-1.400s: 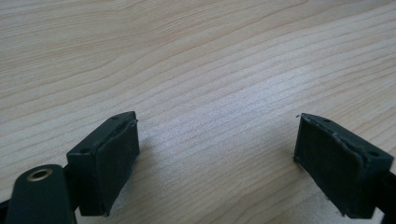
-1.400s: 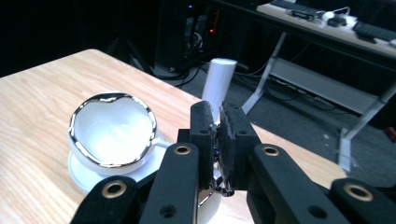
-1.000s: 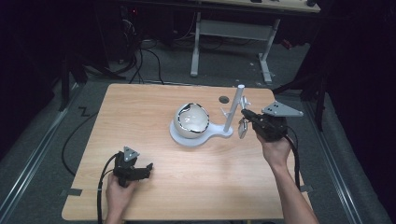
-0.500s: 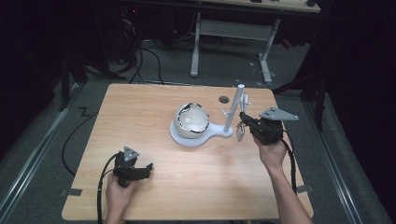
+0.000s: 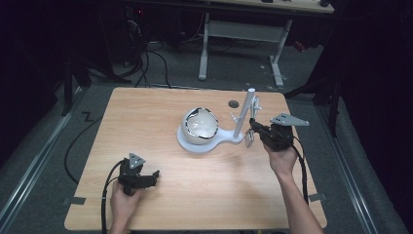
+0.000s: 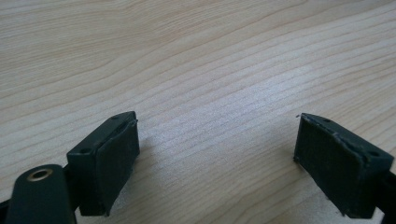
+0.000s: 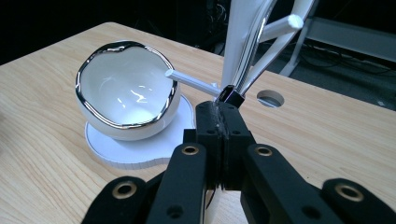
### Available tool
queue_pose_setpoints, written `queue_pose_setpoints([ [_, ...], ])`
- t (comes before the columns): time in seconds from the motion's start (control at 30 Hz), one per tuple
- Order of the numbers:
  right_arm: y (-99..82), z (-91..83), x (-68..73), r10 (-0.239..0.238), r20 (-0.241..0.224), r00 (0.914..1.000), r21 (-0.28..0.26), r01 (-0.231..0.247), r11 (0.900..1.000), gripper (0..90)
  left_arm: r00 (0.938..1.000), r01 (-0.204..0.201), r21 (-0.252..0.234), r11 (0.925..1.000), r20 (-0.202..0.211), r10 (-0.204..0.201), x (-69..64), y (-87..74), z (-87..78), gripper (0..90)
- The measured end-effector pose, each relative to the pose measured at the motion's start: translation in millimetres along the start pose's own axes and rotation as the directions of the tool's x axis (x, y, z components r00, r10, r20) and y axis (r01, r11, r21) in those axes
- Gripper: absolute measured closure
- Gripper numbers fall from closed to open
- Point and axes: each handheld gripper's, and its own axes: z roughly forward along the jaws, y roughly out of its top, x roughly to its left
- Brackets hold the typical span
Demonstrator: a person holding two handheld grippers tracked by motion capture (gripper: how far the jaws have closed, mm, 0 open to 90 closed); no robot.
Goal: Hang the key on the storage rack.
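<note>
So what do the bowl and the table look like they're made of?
The bowl looks like glazed white ceramic: glossy highlights inside, and a mirror-like silver rim, probably a metallic coating. The table shows pale wood grain with a matte surface; whether that is solid wood or a printed laminate can't be told.

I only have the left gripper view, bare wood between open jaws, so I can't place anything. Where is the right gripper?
Observer: The high view shows the right gripper at the upright post of a white stand, toward the table's right side.
Operator: Is it holding anything?
Observer: The right gripper view shows its jaws shut on a thin shiny piece that runs up along the post. I can't tell what it is.
</note>
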Motion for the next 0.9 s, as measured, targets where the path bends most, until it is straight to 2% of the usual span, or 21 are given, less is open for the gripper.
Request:
queue_pose_setpoints([
  [0.37,-3.1,1.7,-1.5,0.005,-0.006,1.0,-0.003,-0.005,1.0,88.8,1.0,0.0,0.0,1.0,0.0,0.0,0.1,0.0,0.0,14.4],
  [0.9,-13.2,11.3,-9.2,0.029,-0.012,0.9995,0.02,-0.029,0.9994,90.0,1.0,0.0,0.0,1.0,-0.001,0.0,0.0,0.0,0.0,14.4],
])
